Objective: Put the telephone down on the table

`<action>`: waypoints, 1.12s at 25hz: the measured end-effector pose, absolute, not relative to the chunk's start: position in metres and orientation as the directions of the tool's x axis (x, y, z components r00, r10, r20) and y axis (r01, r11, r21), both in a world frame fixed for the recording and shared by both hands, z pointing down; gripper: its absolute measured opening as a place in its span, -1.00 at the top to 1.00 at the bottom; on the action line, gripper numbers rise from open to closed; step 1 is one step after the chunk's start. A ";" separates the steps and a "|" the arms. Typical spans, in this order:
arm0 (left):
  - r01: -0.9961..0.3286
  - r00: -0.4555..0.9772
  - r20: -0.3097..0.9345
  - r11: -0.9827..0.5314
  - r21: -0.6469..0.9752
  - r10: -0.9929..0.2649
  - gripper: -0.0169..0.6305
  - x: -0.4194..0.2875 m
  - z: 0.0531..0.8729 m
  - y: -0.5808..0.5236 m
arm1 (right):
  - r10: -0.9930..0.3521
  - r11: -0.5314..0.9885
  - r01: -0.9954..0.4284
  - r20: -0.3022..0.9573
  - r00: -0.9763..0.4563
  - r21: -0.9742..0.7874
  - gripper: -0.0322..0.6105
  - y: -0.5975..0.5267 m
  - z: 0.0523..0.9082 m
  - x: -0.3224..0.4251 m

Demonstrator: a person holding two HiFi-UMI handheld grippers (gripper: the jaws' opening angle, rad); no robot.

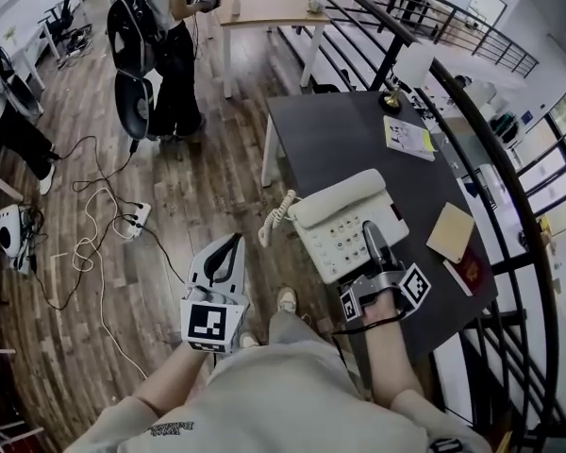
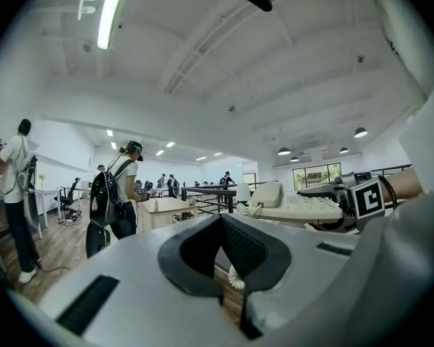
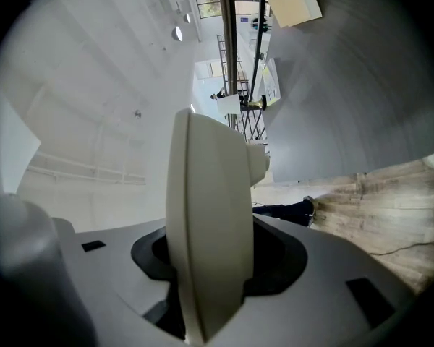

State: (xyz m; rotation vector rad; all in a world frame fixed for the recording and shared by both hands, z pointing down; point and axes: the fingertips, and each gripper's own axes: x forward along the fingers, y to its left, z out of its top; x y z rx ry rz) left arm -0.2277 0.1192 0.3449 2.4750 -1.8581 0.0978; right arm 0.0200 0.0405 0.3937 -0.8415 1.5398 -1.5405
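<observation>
A cream desk telephone [image 1: 344, 220] with its handset on the cradle hangs over the near left part of the dark table [image 1: 340, 130]. My right gripper [image 1: 370, 229] is shut on the phone's near edge; in the right gripper view the cream body [image 3: 206, 215] fills the gap between the jaws. Whether the phone touches the tabletop I cannot tell. Its coiled cord [image 1: 275, 220] dangles past the table's left edge. My left gripper [image 1: 234, 241] is over the wooden floor to the left of the table, shut and holding nothing. The left gripper view [image 2: 220, 219] shows the telephone [image 2: 304, 207] to its right.
On the table lie a booklet [image 1: 407, 137], a tan notebook [image 1: 450, 232] and a red booklet [image 1: 469, 274], with a lamp [image 1: 410, 69] at the far end. A black railing [image 1: 509, 177] runs along the right. A person with a backpack [image 1: 160, 45] stands far left; cables [image 1: 94, 225] cross the floor.
</observation>
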 end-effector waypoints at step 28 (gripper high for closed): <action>-0.956 0.275 0.193 -0.288 -0.045 -0.942 0.93 -0.154 0.444 -0.198 | -0.864 0.037 0.088 -0.076 -0.498 -0.995 0.28 -0.240 0.520 0.080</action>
